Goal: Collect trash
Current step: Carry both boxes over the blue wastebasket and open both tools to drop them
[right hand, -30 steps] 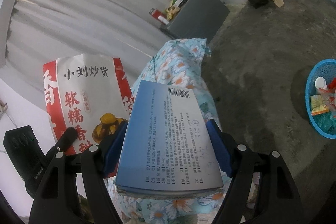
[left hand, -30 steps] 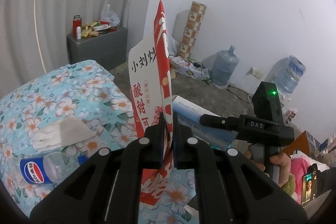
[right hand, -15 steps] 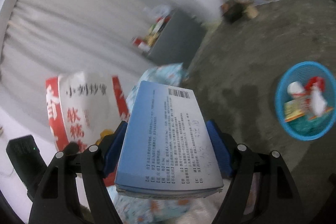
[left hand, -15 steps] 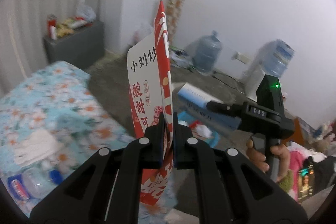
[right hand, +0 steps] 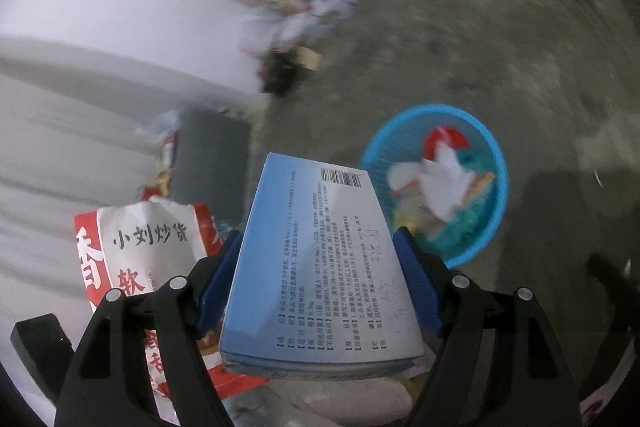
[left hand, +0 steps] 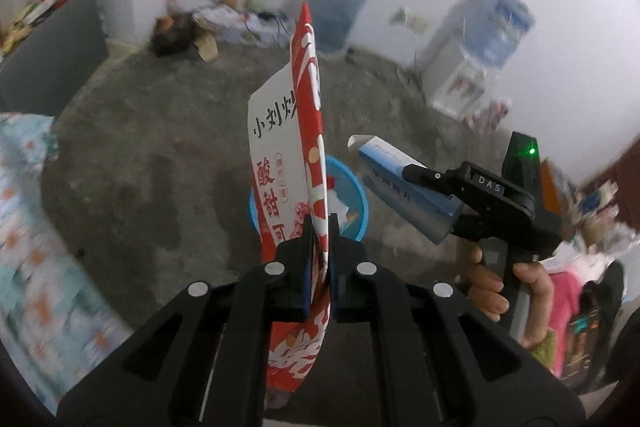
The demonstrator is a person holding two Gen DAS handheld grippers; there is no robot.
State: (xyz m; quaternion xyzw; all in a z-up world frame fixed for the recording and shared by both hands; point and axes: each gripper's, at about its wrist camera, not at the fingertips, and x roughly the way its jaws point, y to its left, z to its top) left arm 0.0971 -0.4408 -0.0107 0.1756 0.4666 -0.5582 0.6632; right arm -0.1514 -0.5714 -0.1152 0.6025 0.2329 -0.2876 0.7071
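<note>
Red and white, the snack bag (left hand: pixel 294 163) stands up tall between the two fingers of the left gripper (left hand: pixel 319 247). The fingers are pressed tight on its thin edge. The right gripper (right hand: pixel 318 267) holds a blue box (right hand: pixel 320 255). Its blue pads (right hand: pixel 414 275) squeeze the box from both sides. The box has a bar code and small black writing on top. From the left camera, the box (left hand: pixel 404 189) sticks out to the right of the bag, and a hand (left hand: pixel 504 291) grips the handle below it. A blue basket (right hand: pixel 496 163) sits on the grey floor (left hand: pixel 152 155), down past the bag and the box. It has white, red and green trash inside. Two big water jugs (left hand: pixel 338 11) stand by the white wall. A flowery blanket (left hand: pixel 36 259) shows at the left edge.
</note>
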